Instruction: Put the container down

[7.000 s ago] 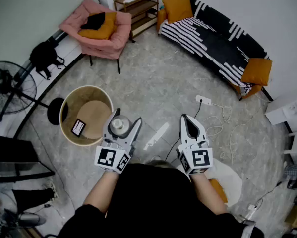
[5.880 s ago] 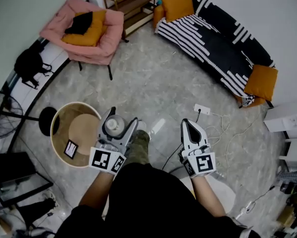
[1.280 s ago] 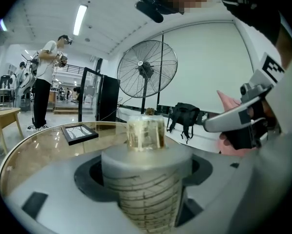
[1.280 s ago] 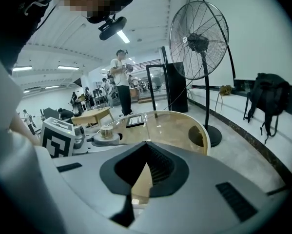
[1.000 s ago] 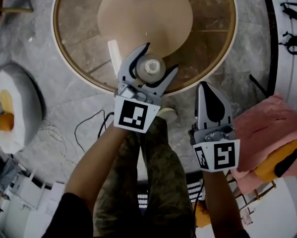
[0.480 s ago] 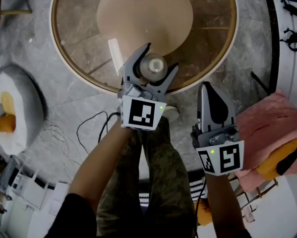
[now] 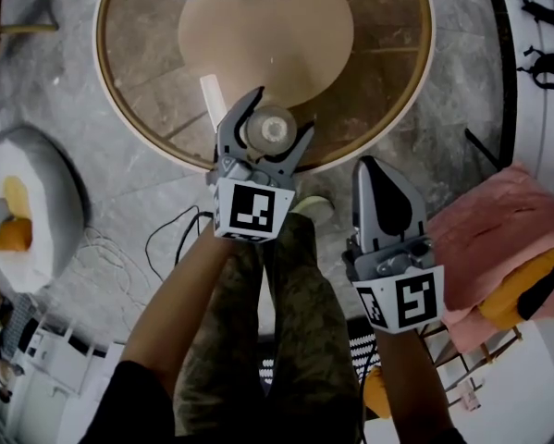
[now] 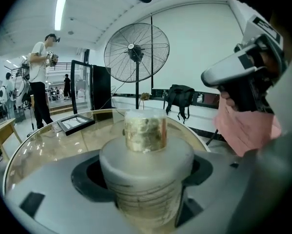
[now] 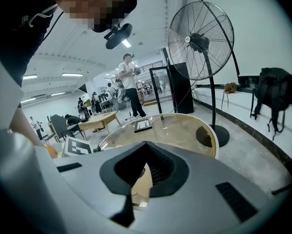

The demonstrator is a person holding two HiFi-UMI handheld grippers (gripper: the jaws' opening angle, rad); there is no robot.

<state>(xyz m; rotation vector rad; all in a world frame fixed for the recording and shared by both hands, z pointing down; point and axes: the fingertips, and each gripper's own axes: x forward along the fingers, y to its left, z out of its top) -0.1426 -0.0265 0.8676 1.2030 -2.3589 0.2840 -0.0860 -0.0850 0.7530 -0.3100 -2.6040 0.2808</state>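
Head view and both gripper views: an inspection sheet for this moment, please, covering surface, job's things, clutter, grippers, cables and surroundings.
Surface: round glass table with a tan rim.
Job's things: container, pale with a gold-coloured top, upright, held over the table's near part; whether it touches the glass cannot be told.
Clutter: dark framed panel and white strip on the glass.
Grippers: left gripper shut on the container; right gripper shut, empty, outside the table's rim.
Cables: one dark cable on the floor.
Surroundings: standing fan, black backpack, pink chair, people far off.
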